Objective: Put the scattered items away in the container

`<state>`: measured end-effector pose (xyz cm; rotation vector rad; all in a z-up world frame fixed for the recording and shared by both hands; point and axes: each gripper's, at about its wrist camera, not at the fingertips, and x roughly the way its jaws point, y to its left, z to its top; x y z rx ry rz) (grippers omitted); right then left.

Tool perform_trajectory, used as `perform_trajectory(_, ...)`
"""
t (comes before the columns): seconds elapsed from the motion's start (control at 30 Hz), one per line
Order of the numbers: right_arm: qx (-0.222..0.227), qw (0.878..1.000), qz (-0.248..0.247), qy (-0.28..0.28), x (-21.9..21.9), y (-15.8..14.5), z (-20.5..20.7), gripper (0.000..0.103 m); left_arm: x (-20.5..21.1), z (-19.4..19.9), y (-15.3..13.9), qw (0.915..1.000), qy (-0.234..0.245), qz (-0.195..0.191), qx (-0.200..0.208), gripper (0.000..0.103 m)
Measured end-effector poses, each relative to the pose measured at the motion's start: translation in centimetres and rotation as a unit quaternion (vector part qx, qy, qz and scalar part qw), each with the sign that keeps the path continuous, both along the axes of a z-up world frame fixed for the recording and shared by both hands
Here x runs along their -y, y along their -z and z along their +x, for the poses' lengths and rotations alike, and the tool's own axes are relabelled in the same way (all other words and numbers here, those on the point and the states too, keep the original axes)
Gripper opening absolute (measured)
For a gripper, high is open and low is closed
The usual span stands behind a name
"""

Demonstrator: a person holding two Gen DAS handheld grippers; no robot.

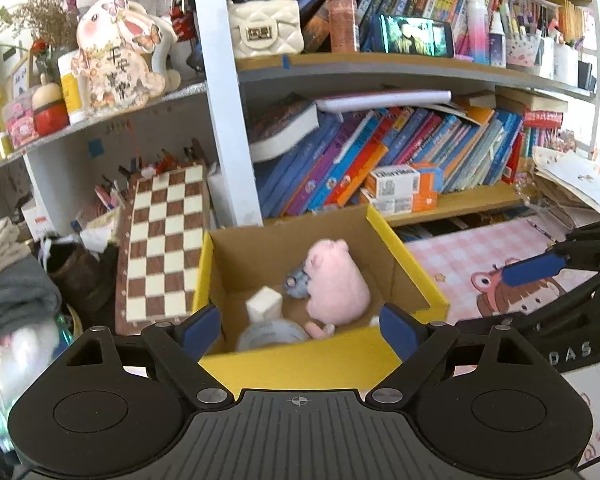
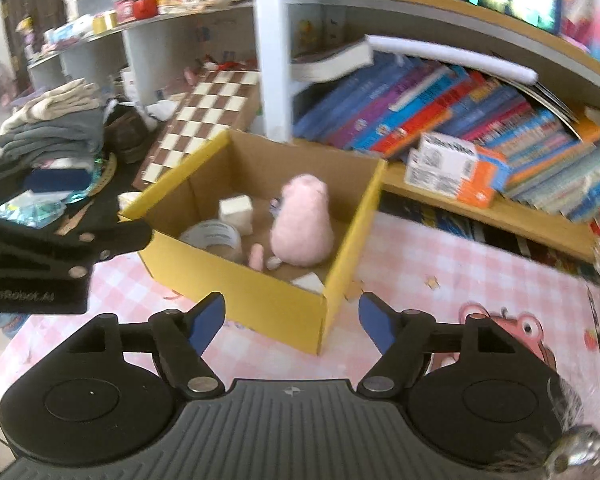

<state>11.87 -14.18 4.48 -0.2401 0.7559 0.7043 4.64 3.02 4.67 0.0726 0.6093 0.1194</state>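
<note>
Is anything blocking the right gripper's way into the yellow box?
Nothing visible does. The right gripper is open and empty, the box is open-topped just ahead, and only its near wall lies between. The pink plush sits farther in.

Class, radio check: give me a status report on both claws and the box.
Left claw open, empty, at the yellow box. Right claw open, empty. Pink plush, tape roll, white block in box. Nothing in the way.

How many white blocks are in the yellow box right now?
2. One white block stands upright toward the back, above the tape roll. A second white block lies in the near corner of the yellow box. The pink plush may hide more.
</note>
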Motion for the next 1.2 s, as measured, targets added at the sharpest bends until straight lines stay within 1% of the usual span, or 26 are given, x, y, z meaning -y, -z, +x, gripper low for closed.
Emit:
perform_trajectory(0.1,-0.005,1.000,0.001,0.021,1.1,0.5,-0.4,0.074,0.5,-0.5,0.6,1.0000,-0.004,-0.004,-0.007,0.089)
perform_trajectory(0.17,-0.003,0.999,0.001,0.036,1.8,0.8,-0.8,0.079,0.7,-0.8,0.9,0.9999,-0.007,-0.006,-0.009,0.089)
perform_trajectory(0.3,0.003,0.998,0.004,0.058,2.9,1.2,-1.6,0.080,1.4,-1.3,1.4,0.9998,-0.012,-0.009,-0.013,0.089)
perform_trajectory(0.37,0.008,0.998,0.005,0.069,3.4,1.4,-2.1,0.086,1.9,-1.5,1.6,0.9998,-0.013,-0.007,-0.013,0.089)
perform_trajectory(0.67,0.026,0.992,0.006,0.122,5.4,2.4,-3.6,0.094,4.2,-2.3,2.5,0.9998,-0.002,0.003,-0.018,0.090)
perform_trajectory(0.8,0.033,0.990,-0.001,0.139,6.2,2.9,-4.1,0.095,5.1,-2.5,2.9,0.9998,0.003,0.005,-0.016,0.091)
perform_trajectory(0.97,0.042,0.985,-0.004,0.166,7.2,3.5,-4.6,0.100,5.9,-2.9,3.4,0.9998,-0.003,-0.008,-0.015,0.091)
perform_trajectory(1.03,0.049,0.983,-0.006,0.176,7.4,3.6,-4.8,0.100,6.3,-3.0,3.8,0.9997,-0.003,-0.012,-0.019,0.091)
perform_trajectory(1.2,0.049,0.982,-0.011,0.180,7.8,4.0,-5.3,0.100,7.2,-3.2,4.5,0.9995,0.004,-0.006,-0.032,0.091)
